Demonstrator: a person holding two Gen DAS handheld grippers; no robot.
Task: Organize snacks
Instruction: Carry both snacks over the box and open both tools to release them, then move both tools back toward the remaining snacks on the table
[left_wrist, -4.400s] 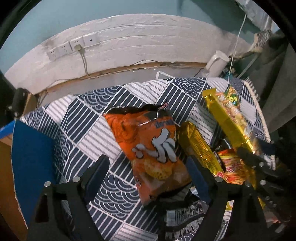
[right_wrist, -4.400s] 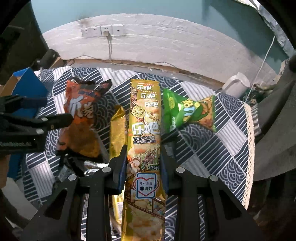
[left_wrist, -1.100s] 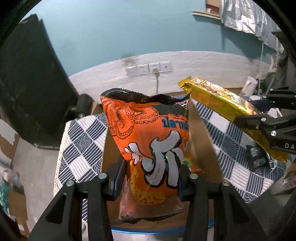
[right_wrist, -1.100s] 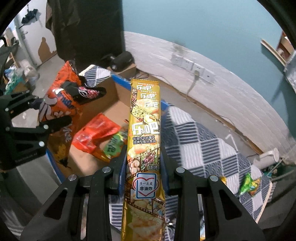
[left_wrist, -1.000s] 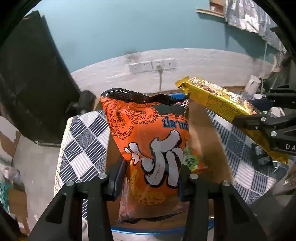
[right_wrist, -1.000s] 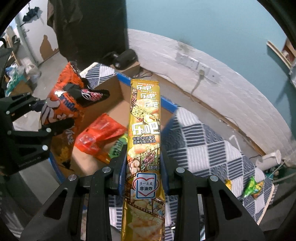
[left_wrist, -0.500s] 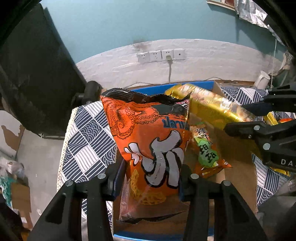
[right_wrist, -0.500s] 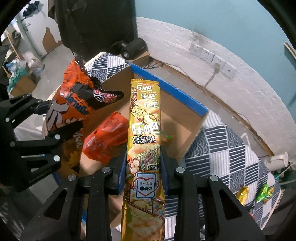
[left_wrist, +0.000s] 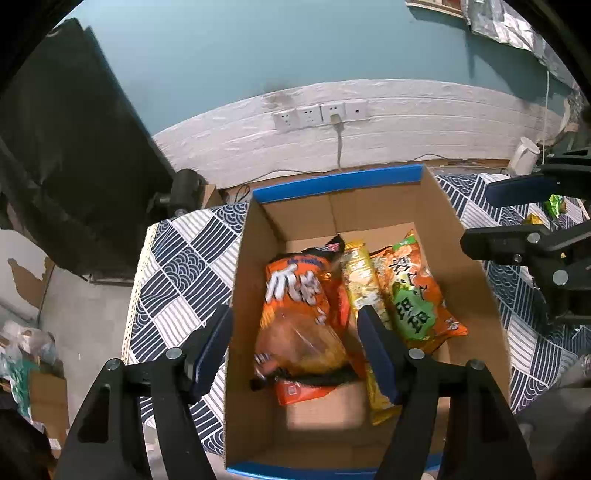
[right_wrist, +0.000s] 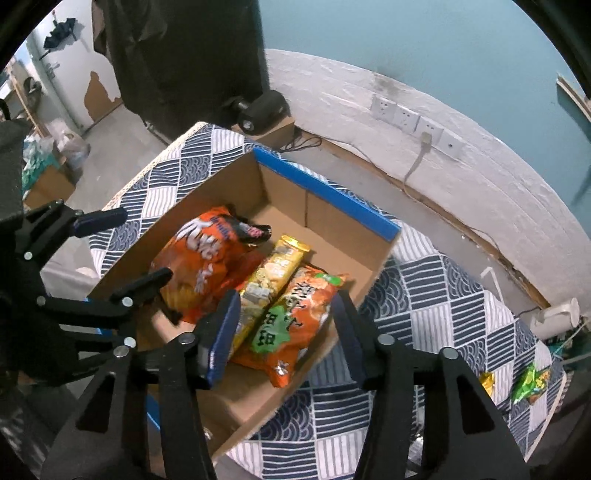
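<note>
A cardboard box (left_wrist: 340, 181) (right_wrist: 325, 195) with a blue rim sits on the patterned cloth. Inside it lie an orange squid-print bag (left_wrist: 299, 314) (right_wrist: 207, 266), a long gold pack (left_wrist: 364, 291) (right_wrist: 273, 280) and an orange-and-green bag (left_wrist: 413, 291) (right_wrist: 291, 325), side by side. My left gripper (left_wrist: 295, 347) (right_wrist: 125, 251) hovers over the box's left half, its jaws opening, with no pad touching the orange bag below. My right gripper (right_wrist: 284, 328) (left_wrist: 524, 221) hangs over the box's right side, jaws also opening and holding nothing.
A green snack bag (right_wrist: 532, 382) (left_wrist: 556, 205) and a small gold packet (right_wrist: 485, 380) lie on the blue-and-white cloth (right_wrist: 443, 295) to the right. A white wall strip with sockets (left_wrist: 321, 114) runs behind. Bare floor and clutter lie off the cloth's left edge.
Both grippers let go: the orange squid bag and the long gold pack have dropped from the jaws into the box, and both pairs of fingers now stand apart.
</note>
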